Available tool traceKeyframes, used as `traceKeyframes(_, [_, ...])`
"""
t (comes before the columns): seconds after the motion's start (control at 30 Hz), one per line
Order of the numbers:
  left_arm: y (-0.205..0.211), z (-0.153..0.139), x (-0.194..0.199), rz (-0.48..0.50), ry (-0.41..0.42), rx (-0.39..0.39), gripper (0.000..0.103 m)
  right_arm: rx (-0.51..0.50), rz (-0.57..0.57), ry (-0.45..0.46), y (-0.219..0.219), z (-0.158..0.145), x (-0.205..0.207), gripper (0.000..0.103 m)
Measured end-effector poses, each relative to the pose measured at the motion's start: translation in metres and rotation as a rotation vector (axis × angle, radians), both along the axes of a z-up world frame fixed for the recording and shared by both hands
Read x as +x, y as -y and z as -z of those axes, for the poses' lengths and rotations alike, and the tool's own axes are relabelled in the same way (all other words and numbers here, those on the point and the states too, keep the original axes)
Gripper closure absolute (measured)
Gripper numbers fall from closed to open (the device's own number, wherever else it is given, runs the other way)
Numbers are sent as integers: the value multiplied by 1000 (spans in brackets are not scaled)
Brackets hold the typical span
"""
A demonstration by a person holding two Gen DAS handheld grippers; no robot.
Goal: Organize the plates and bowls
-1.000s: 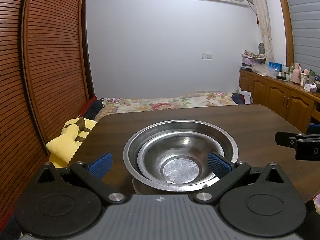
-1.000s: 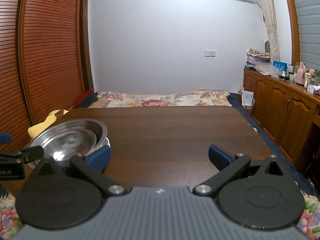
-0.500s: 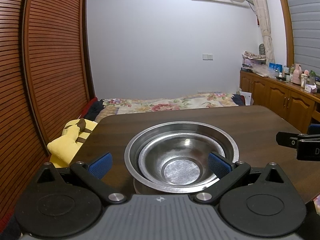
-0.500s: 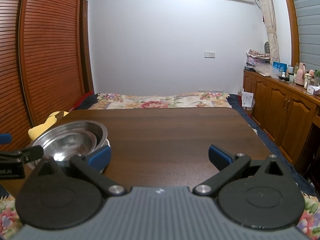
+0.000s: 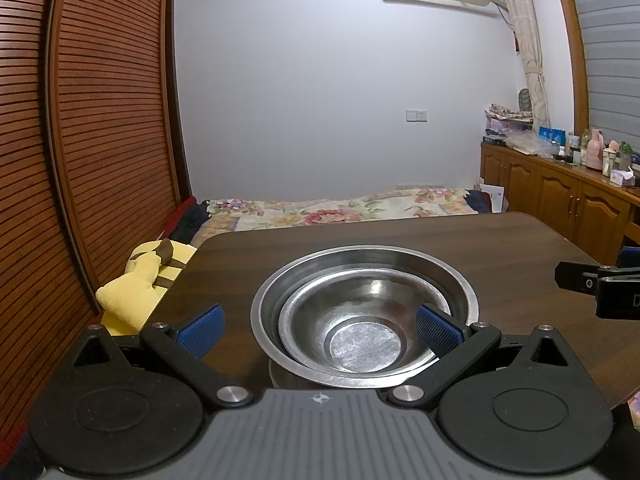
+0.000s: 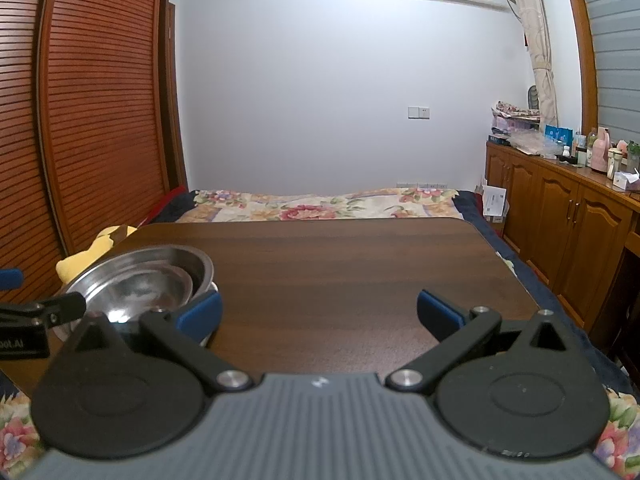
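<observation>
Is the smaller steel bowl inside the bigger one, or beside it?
Inside. The smaller bowl sits nested within the larger bowl, whose rim encircles it.

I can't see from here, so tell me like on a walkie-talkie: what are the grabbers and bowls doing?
Left gripper open. Right gripper open, empty, over bare table. Small steel bowl nested inside big steel bowl. Nothing in the way.

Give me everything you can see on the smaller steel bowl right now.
The smaller steel bowl is shiny metal with a flat round base and dull, scuffed inner walls. It sits upright and empty, nested inside a wider steel bowl near the table's left front edge. The open left gripper straddles the stack; whether its fingers touch it is unclear.
</observation>
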State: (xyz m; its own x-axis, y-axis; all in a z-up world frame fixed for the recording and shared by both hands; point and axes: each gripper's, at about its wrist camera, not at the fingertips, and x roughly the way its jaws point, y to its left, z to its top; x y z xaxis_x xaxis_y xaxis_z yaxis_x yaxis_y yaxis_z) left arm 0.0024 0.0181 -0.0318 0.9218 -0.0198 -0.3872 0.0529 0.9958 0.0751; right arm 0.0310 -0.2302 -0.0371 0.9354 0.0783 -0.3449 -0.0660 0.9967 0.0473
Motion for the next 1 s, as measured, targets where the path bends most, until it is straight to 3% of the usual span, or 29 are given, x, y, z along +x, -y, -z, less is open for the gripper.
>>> traceKeyframes(1.0, [0, -1, 0, -1, 5, 2, 0, 7, 6, 12, 1, 0, 0, 0])
